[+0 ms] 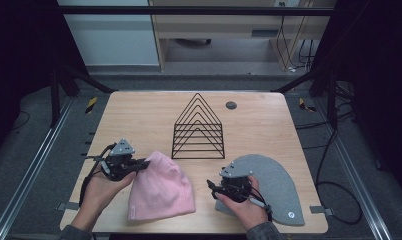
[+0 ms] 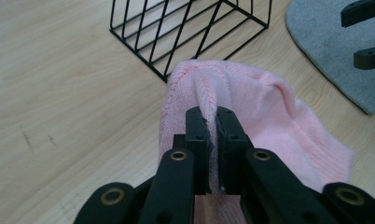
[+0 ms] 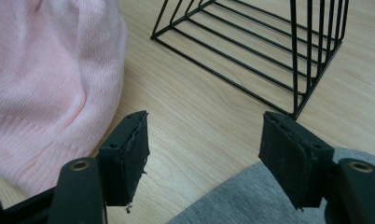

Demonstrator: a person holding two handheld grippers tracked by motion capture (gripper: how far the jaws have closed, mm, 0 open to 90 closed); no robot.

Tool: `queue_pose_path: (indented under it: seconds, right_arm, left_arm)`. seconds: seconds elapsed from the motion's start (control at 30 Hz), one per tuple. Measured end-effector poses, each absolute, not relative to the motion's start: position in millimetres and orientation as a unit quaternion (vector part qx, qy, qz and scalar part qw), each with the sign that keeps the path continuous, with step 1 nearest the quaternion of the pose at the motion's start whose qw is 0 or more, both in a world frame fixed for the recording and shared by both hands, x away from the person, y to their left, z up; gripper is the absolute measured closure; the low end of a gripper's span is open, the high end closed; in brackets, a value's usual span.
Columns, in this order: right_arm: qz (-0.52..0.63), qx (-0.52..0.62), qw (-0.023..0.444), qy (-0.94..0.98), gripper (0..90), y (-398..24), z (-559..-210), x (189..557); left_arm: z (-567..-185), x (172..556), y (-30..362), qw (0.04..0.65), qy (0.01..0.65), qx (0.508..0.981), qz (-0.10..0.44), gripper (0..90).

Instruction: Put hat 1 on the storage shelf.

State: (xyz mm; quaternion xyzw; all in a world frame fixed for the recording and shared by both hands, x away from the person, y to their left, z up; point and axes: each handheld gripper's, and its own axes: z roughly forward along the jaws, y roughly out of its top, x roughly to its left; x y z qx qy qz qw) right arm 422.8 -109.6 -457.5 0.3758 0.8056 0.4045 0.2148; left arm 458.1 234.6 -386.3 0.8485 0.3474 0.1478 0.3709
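At the table's near edge, the left gripper [image 2: 212, 122] pinches a fold at the crown of a soft pink knitted beanie [image 1: 161, 187], its jaws clamped on the fabric, the rest lying on the pale wooden table [image 1: 139, 115]. The right gripper [image 3: 204, 140], jaws spread and empty, hovers over a flat grey felt hat [image 1: 279, 185]. Beyond stands a black wire triangular rack [image 1: 199, 129].
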Motion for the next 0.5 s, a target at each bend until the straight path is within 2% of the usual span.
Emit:
queue_pose_path:
  seconds: [0.5]
  right_arm:
    - [0.42,0.378,0.214,0.797,32.3,-114.5,-451.7,422.0]
  left_arm:
    - [-330.9,466.6,226.2,0.34,0.324,0.867,0.166,85.3]
